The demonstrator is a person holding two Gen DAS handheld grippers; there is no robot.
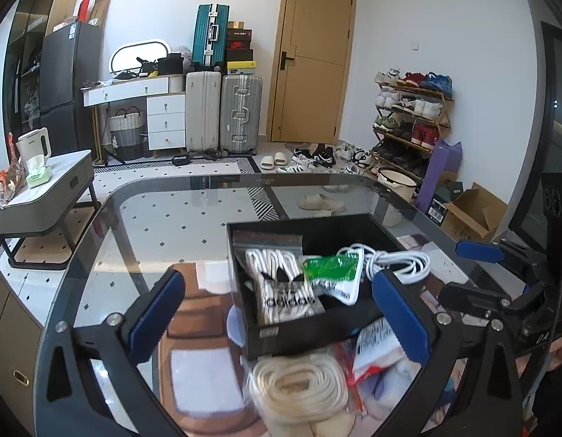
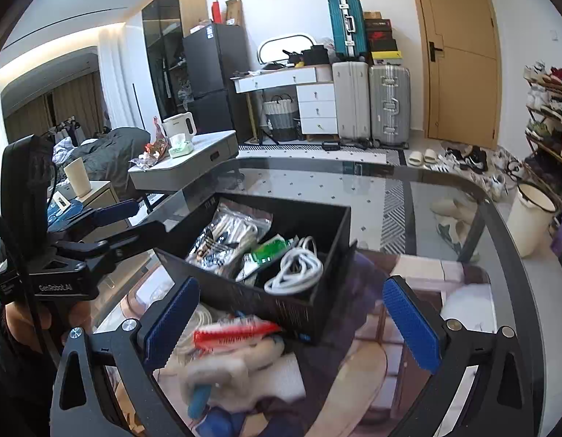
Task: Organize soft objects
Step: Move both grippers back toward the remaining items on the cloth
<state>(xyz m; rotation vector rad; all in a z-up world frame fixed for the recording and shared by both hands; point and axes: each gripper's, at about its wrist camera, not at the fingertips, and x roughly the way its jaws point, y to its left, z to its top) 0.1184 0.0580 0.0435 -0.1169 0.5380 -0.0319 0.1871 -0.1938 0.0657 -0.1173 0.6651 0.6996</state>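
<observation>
A glass worktop carries everything and stretches out ahead of both sets of jaws. A black open box is seen just ahead of the left gripper, between its spread jaws; from the right gripper it sits ahead and slightly to the left. The box appears to serve as the collecting bin, since three soft items are already lying in it: a bagged pack of white Adidas laces at its left, a green-and-white pouch in the middle, and a coiled white cable at its right, partly draped over the rim.

Still outside the box, close under the left jaws, a coil of cream rope is seen, with a red-edged plastic bag beside it. Under the right jaws a blurred red-topped packet and a pale plush-looking item lie against the box's near wall. These are judged to be awaiting sorting.

Both sets of jaws are spread wide and nothing is held; whether any pad touches an item cannot be told.
</observation>
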